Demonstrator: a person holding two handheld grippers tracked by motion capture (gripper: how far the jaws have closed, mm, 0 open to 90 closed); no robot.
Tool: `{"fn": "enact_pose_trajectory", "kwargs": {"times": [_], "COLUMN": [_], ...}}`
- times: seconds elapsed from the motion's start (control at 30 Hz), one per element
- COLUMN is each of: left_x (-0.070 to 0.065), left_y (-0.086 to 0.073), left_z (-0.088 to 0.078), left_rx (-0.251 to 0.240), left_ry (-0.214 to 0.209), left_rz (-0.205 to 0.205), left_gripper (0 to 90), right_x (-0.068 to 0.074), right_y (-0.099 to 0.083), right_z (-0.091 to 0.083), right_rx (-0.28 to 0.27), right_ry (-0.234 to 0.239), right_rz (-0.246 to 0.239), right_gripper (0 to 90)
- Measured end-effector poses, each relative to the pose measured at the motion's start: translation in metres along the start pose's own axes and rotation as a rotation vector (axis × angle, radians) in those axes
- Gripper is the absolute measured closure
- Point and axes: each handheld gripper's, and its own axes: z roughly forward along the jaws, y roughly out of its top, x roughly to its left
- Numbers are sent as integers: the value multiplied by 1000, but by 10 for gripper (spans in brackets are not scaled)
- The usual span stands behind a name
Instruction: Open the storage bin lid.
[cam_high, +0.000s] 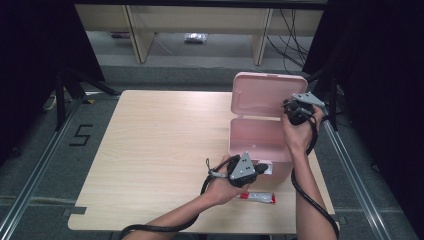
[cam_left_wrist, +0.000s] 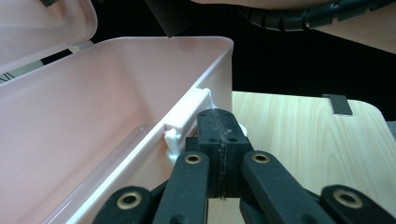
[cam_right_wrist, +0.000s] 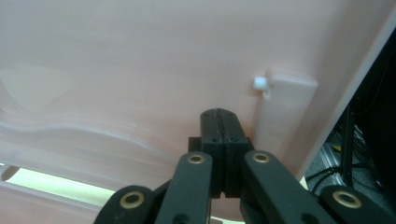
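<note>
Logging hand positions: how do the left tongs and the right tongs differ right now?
The left tongs sit low at the pink box's near front wall, beside its white latch; the right tongs are raised against the open lid. Both are shut, empty, each held in one hand.

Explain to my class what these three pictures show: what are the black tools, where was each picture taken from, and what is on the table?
A person holds a hand tool in each hand: the left gripper and the right gripper, each with two black jaws. The high view looks down on the wooden table. The other two pictures come from cameras riding on each gripper. On the table stands a pink box with its lid raised. A small tube lies in front of it. The left gripper, jaws shut, rests at the box's front latch. The right gripper, also shut, is up against the lid. Neither holds anything.
</note>
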Motion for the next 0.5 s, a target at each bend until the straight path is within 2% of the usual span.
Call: {"fn": "enact_pose_trajectory", "kwargs": {"times": [0.03,0.07,0.1,0.2,0.23,0.3,0.33,0.37,0.4,0.43,0.5], "left_x": [0,-1,-1,0,0,0,0,0,0,0,0], "left_y": [0,0,0,0,0,0,0,0,0,0,0], "left_z": [0,1,1,0,0,0,0,0,0,0,0], "left_rx": [-1,-11,-9,5,5,0,-2,-1,-1,5,4], "left_ry": [1,-1,-2,-1,-1,-1,-1,0,0,0,-1], "left_rz": [1,-8,-7,6,6,1,0,0,0,1,1], "left_gripper": [897,897,898,897,897,897,897,897,898,898,897], "right_x": [2,2,0,0,-1,0,1,-1,1,-1,0], "right_y": [-1,-2,-2,-3,-3,-3,-3,-2,-2,-2,-2], "right_z": [0,1,2,4,5,6,5,6,6,7,8], "right_rx": [7,8,11,26,23,25,43,41,47,51,59], "right_ry": [-5,-14,0,-10,-7,-8,-8,0,4,-4,7], "right_rz": [30,24,21,29,17,29,37,23,52,26,43], "right_gripper": [900,900,900,900,900,900,900,900,900,900,900]}}
